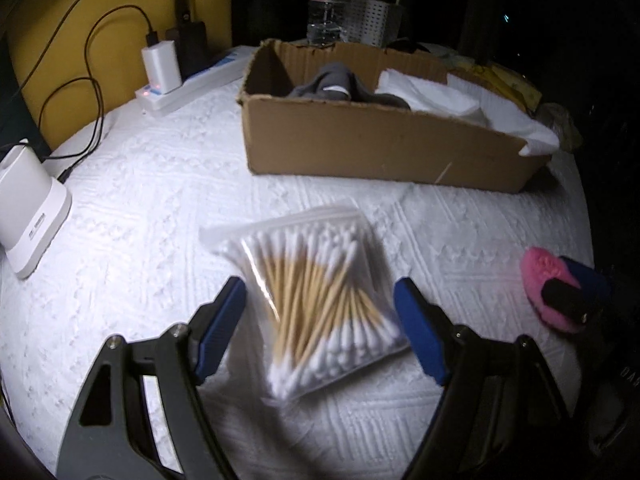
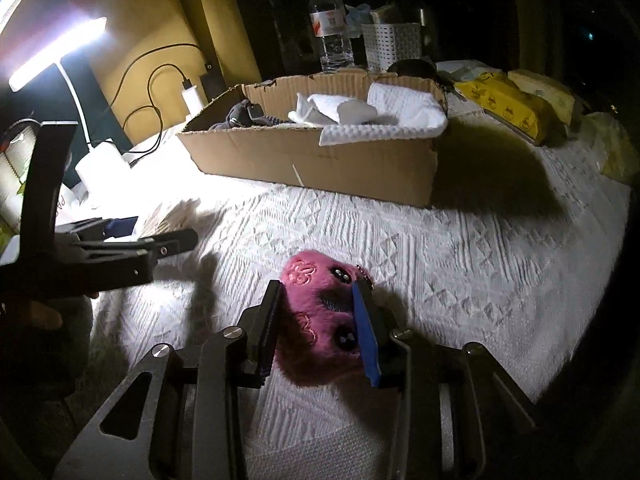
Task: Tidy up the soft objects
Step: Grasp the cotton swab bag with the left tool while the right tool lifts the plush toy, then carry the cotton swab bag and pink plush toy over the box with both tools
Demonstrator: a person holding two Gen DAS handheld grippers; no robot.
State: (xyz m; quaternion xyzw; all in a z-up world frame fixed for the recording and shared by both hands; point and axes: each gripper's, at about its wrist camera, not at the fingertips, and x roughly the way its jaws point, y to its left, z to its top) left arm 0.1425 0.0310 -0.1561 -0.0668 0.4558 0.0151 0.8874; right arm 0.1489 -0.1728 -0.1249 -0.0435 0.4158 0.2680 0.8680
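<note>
A clear bag of cotton swabs (image 1: 316,300) lies on the white bedspread (image 1: 160,184). My left gripper (image 1: 320,304) is open, its blue pads on either side of the bag, not touching it. My right gripper (image 2: 318,312) is shut on a pink plush toy (image 2: 320,312) that rests on the bedspread (image 2: 460,272). The toy also shows in the left wrist view (image 1: 544,276) at the far right. A cardboard box (image 1: 376,144) stands behind, holding grey cloth (image 1: 340,88) and white towels (image 1: 432,96); it also shows in the right wrist view (image 2: 312,156).
A power strip with a charger (image 1: 160,76) and cables lies at the back left. A white lamp base (image 1: 28,216) stands at the left. A water bottle (image 2: 330,28), a white basket (image 2: 392,44) and yellow tissue packs (image 2: 508,108) sit behind and right of the box.
</note>
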